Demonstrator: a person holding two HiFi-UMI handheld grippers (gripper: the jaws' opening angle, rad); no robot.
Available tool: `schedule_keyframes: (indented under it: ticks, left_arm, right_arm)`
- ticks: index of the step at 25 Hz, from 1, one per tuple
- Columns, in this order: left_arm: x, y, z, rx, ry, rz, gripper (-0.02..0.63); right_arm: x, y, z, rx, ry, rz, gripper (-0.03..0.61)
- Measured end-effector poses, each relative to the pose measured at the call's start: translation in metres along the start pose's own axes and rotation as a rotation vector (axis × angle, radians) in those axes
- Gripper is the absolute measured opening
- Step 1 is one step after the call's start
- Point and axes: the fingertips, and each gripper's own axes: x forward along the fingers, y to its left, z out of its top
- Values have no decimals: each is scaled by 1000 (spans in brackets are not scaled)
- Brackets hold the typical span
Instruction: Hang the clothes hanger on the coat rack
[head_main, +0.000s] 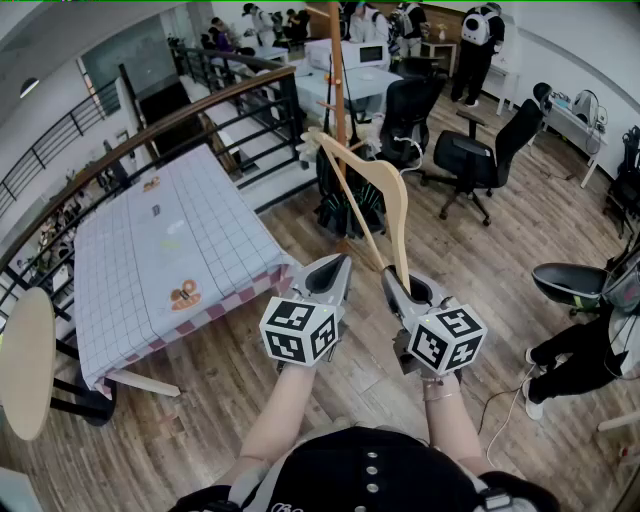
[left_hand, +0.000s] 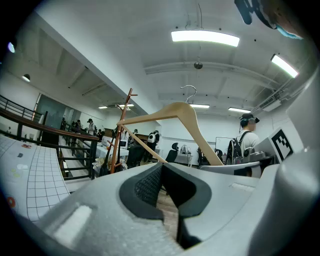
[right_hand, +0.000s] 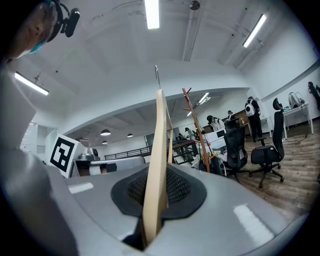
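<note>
A pale wooden clothes hanger (head_main: 385, 185) stands upright in front of me. My right gripper (head_main: 392, 275) is shut on the lower end of one of its arms. In the right gripper view the hanger (right_hand: 157, 165) rises edge-on from between the black pads. From the left gripper view the hanger (left_hand: 180, 111) shows as a triangle with its metal hook on top. My left gripper (head_main: 340, 265) is beside the right one, shut with nothing in it. The brown wooden coat rack (head_main: 338, 70) stands farther off, behind the hanger, and the two are apart.
A table with a checked cloth (head_main: 170, 250) stands at the left, along a dark railing (head_main: 200, 110). Black office chairs (head_main: 480, 150) sit right of the rack, a black stool (head_main: 570, 280) at the right edge. Several people stand at the back.
</note>
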Motion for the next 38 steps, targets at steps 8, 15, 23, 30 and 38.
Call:
schedule_keyframes:
  ticks: [8, 15, 23, 30, 38]
  left_arm:
    - [-10, 1, 4, -12, -9, -16, 0]
    - [-15, 3, 0, -25, -4, -27, 0]
    - [-16, 13, 17, 6, -21, -33, 0]
    - [-13, 35, 24, -6, -46, -44, 0]
    - [13, 59, 10, -38, -33, -52, 0]
  right_arm:
    - [4, 11, -1, -16, 3, 6, 25]
    - [8, 17, -5, -31, 19, 4, 25]
    - [22, 23, 2, -17, 7, -9, 25]
    - [35, 19, 1, 35, -5, -17, 28]
    - [68, 1, -20, 65, 40, -33, 28]
